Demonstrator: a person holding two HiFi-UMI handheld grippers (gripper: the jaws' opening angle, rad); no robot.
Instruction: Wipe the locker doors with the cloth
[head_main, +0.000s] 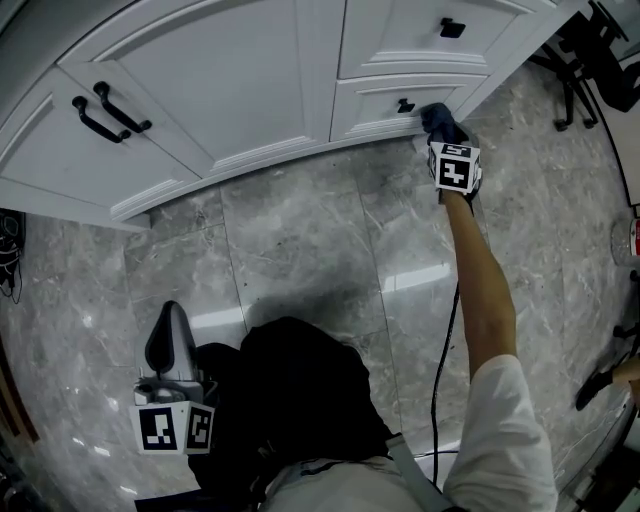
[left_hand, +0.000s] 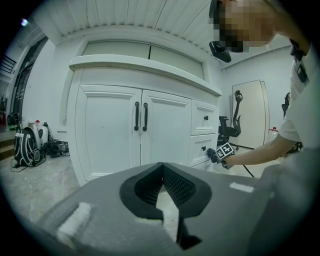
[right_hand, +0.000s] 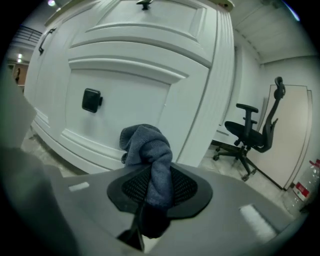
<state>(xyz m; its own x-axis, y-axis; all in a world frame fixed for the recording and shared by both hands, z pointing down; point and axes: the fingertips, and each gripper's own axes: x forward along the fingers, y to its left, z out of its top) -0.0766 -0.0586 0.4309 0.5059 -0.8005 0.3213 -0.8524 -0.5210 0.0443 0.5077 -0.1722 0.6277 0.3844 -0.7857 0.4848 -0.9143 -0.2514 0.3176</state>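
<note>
A white cabinet has two tall doors (head_main: 200, 80) with black bar handles (left_hand: 140, 116) and small drawer fronts to their right. In my right gripper (right_hand: 151, 176) a grey-blue cloth (right_hand: 149, 152) is bunched, and the jaws are shut on it. The cloth (head_main: 440, 120) sits against the lower edge of the bottom drawer front (head_main: 380, 100), just right of its black knob (right_hand: 91, 100). The right gripper (head_main: 446, 140) is held out at arm's length. My left gripper (head_main: 168, 340) hangs low by the person's left side, shut and empty, far from the cabinet; its fingertips (left_hand: 161, 169) meet.
The floor is polished grey marble tile (head_main: 300, 240). A black office chair (right_hand: 252, 132) stands right of the cabinet, with a bottle (right_hand: 305, 187) beyond it. Bags and gear (left_hand: 27, 145) lie left of the cabinet. A black cable (head_main: 440, 370) trails under the right arm.
</note>
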